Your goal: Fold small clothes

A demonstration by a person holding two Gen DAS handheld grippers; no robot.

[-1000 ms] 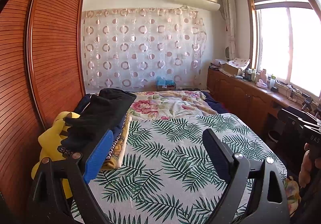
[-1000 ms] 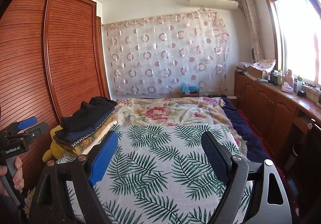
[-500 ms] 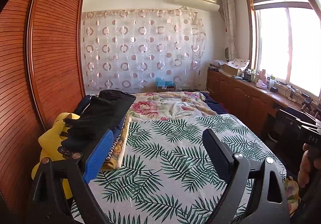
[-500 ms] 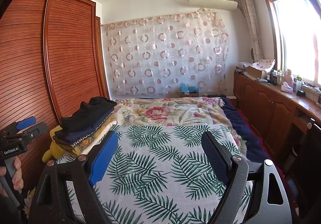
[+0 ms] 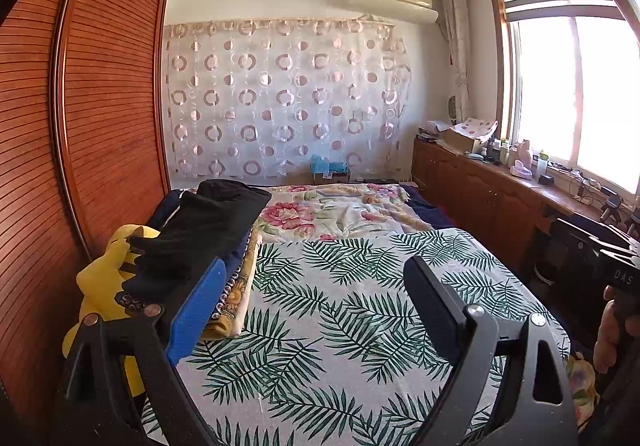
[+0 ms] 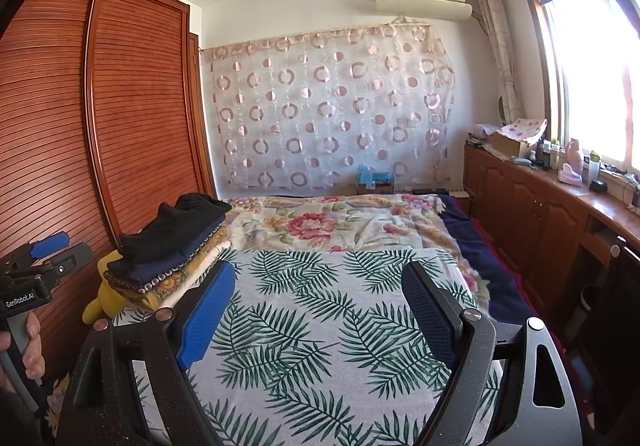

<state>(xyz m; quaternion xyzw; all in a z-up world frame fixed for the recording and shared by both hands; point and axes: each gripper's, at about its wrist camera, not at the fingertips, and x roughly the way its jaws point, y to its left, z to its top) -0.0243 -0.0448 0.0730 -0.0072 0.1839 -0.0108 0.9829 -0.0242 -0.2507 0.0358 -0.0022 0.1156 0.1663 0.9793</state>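
A stack of folded clothes (image 5: 208, 230), black on top, navy and patterned yellow below, lies at the left edge of the bed on the leaf-print sheet (image 5: 344, 318). It also shows in the right wrist view (image 6: 172, 242). My left gripper (image 5: 316, 286) is open and empty, held above the sheet just right of the stack. My right gripper (image 6: 320, 290) is open and empty above the middle of the sheet (image 6: 320, 326). The left gripper's body (image 6: 36, 278) shows at the left edge of the right wrist view.
A yellow plush toy (image 5: 108, 274) sits between the stack and the wooden wardrobe (image 5: 80, 150) on the left. A floral blanket (image 5: 332, 210) covers the far bed. Wooden cabinets (image 5: 488, 202) with clutter run along the window side on the right.
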